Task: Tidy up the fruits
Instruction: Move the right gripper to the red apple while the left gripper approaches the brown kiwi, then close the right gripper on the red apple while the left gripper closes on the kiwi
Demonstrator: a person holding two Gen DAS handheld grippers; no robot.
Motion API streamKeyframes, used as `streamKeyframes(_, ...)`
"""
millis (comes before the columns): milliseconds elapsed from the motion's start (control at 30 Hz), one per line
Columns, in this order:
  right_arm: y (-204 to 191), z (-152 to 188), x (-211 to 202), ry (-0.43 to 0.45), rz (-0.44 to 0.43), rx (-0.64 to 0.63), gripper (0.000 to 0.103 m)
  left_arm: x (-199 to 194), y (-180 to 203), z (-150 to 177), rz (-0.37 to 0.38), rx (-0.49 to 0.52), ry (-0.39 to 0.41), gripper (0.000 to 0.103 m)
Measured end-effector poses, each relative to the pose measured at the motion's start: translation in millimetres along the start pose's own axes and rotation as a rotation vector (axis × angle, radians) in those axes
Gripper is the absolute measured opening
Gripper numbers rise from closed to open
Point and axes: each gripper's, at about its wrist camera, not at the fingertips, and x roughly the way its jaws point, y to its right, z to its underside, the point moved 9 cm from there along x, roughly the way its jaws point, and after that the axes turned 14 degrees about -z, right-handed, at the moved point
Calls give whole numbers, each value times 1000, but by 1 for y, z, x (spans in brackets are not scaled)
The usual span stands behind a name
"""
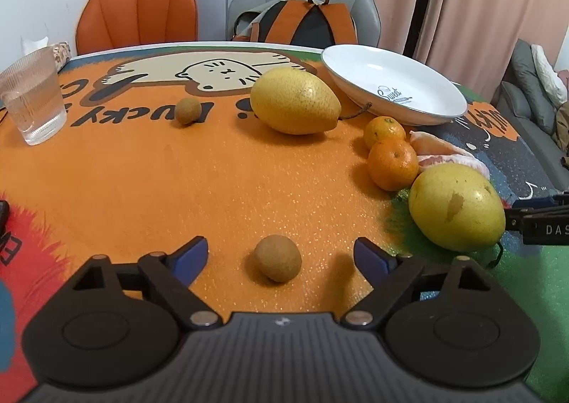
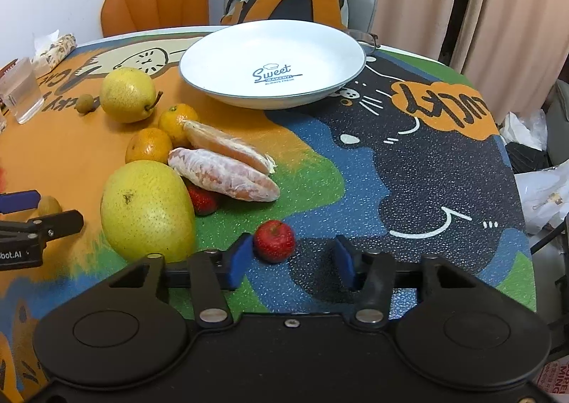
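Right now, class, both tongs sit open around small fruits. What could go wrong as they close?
1. The strawberry sits against one blue pad, off-centre in the right tongs; closing may shove or bruise it.
2. The small round brown fruit between the left tongs could roll away.
3. The big yellow fruit crowds both tongs.

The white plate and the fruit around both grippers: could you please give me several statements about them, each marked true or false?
1. The white plate holds two mandarins. False: it holds no fruit.
2. A small brown fruit lies between the open fingers of the left gripper. True.
3. The right gripper is shut on a strawberry. False: it is open, the strawberry beside its left finger.
4. Two peeled citrus segments lie on the mat. True.
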Motion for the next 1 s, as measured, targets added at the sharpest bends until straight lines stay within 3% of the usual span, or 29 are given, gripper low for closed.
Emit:
streamKeyframes(433,0,-3,1,4,27,-19,27,2,0,-4,-22,17,17,73)
streamKeyframes(1000,4,-1,-5,9,37,-12,27,-4,5,-1,-4,28,12,55)
